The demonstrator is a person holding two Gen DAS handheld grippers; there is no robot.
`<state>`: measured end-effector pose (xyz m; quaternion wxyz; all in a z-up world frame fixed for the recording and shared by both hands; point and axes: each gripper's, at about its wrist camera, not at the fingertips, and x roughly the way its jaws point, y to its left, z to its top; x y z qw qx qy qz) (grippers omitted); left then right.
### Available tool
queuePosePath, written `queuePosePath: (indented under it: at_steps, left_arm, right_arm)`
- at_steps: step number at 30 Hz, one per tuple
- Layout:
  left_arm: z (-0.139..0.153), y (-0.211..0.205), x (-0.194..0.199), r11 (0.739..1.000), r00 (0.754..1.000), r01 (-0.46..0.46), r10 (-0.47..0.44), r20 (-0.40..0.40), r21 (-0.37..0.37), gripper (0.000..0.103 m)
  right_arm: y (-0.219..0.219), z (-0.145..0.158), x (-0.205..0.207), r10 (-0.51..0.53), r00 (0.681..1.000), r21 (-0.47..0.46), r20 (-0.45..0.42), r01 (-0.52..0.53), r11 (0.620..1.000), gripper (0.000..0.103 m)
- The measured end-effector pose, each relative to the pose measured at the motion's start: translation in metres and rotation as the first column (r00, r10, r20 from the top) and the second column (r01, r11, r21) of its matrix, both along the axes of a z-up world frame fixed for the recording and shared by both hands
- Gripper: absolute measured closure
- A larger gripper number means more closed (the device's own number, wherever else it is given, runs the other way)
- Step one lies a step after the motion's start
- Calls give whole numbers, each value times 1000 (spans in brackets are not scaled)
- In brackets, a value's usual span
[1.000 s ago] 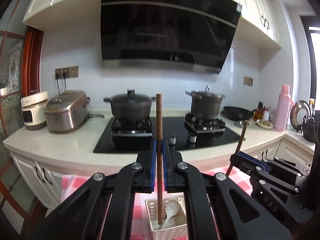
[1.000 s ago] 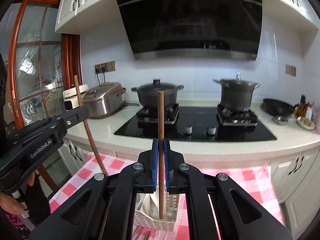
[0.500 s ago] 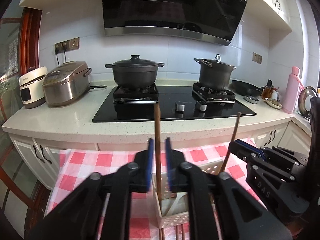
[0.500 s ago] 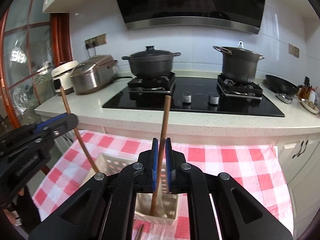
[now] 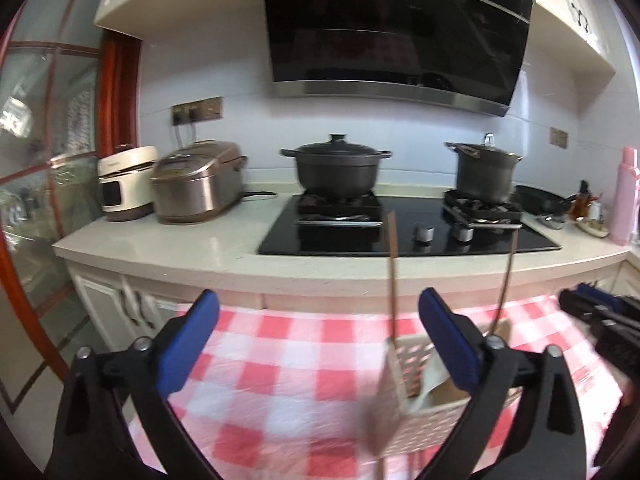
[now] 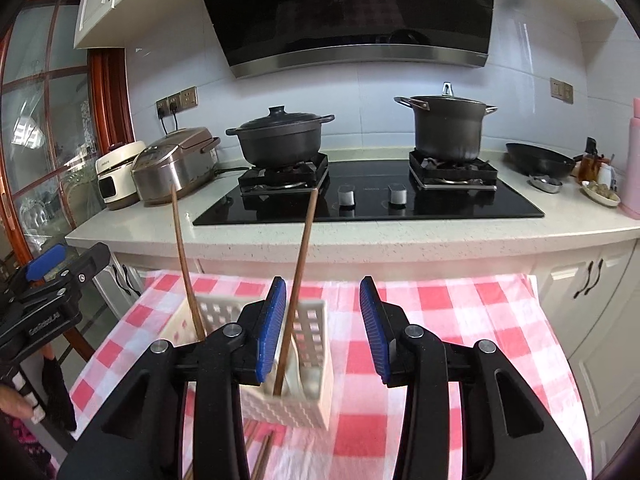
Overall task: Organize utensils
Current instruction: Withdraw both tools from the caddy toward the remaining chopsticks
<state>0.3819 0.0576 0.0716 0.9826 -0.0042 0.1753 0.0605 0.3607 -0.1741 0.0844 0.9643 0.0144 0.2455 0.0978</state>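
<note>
Checkered desk [image 6: 460,320] carrying white basket [image 6: 308,396]; two chopsticks [image 6: 298,280] standing inside. Left gripper [image 5: 320,340] and right gripper [image 6: 322,328] hovering, jaws released (more chopsticks [image 6: 260,452] lying below basket, awaiting pickup).

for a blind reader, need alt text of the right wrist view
The right gripper is open above a white slotted basket holding two upright wooden chopsticks on a red-checked tablecloth. Behind is a kitchen counter with two dark pots on a black stove.
</note>
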Motion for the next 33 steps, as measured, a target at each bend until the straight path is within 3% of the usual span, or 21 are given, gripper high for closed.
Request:
queuePosePath:
  at_steps: [8, 24, 33]
  left_arm:
    - [-44, 13, -27, 999, 997, -15, 19, -80, 52, 5]
    - [-123, 21, -75, 1000, 974, 12, -7, -228, 19, 5]
    - [-147, 9, -94, 998, 960, 56, -46, -275, 28, 10]
  right_arm:
    - [10, -45, -37, -3, 998, -21, -58, 2, 1000, 65]
    - [36, -139, -74, 24, 958, -16, -285, -30, 999, 65]
    - [47, -158, -81, 45, 937, -24, -347, -57, 998, 74]
